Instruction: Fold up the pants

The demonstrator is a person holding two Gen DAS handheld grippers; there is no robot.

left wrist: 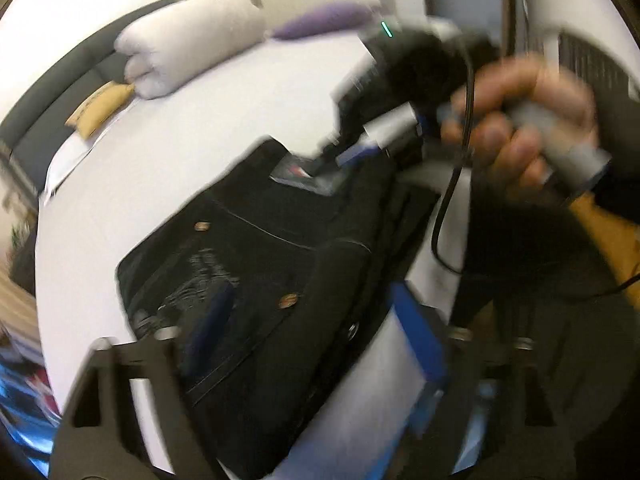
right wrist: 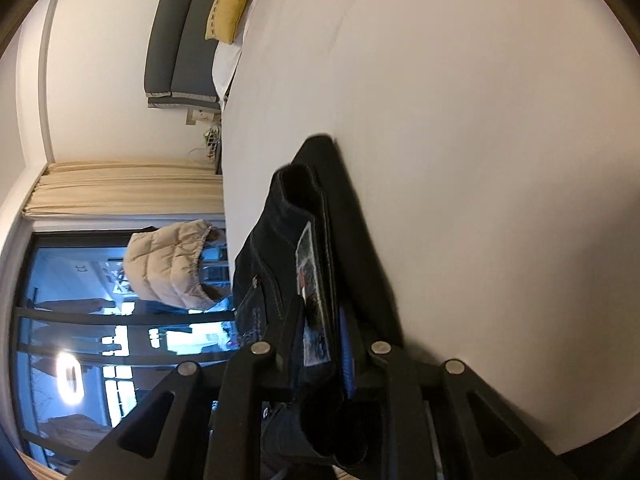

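pants [left wrist: 256, 248]: thick, floppy denim, best pinched at waistband | left gripper [left wrist: 304, 344]: jaws spread, empty | right gripper [right wrist: 320, 320]: jaws clamping waistband | bed [left wrist: 192, 140]

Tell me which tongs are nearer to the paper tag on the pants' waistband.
Right. The right tongs are clamped on the black pants right at the paper tag. The left tongs stand open, lower down the pants.

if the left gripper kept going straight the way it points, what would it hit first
Most likely the black pants, spread on the white bed directly ahead of the open left gripper. Its fingers already flank the fabric, apparently without pressing on it. The picture is blurred, so the depth is uncertain.
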